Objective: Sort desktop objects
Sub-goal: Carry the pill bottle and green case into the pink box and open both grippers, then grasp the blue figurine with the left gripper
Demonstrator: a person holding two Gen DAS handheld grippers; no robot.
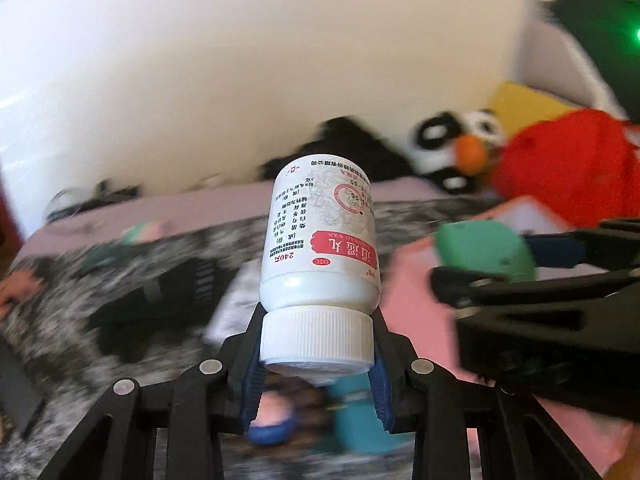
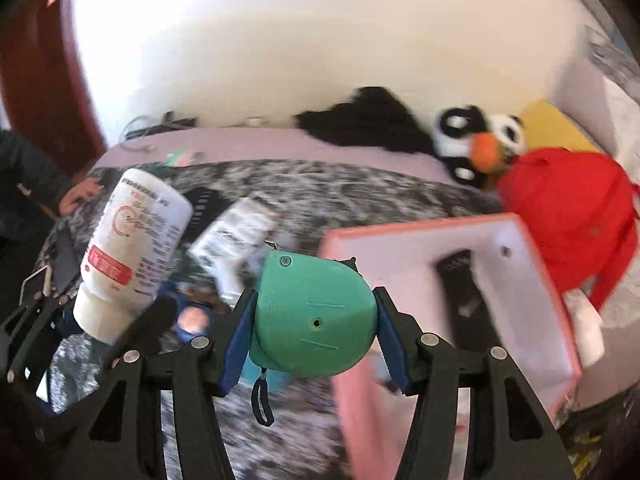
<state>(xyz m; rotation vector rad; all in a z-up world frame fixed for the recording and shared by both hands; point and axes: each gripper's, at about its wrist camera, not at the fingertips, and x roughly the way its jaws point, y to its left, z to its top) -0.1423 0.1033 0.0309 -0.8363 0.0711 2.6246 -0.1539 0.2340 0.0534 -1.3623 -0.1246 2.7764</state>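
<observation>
My left gripper [image 1: 316, 344] is shut on the ribbed cap of a white pill bottle [image 1: 320, 240] with a red label, held up above the surface. It also shows at the left of the right wrist view [image 2: 132, 248]. My right gripper [image 2: 312, 320] is shut on a green rounded plastic device [image 2: 316, 316] with a black wrist strap hanging below. That device also shows at the right of the left wrist view [image 1: 484, 252]. A pink open box [image 2: 520, 240] with a black item inside sits just right of the green device.
A grey mottled cloth [image 2: 340, 184] holds a white packet [image 2: 236, 236], a black flat item [image 2: 204, 204] and a blue object [image 2: 192, 320]. A red plush [image 2: 568, 208], a panda plush [image 2: 480, 140] and black fabric [image 2: 368, 120] lie at the back. A person's hand [image 2: 80, 194] rests at left.
</observation>
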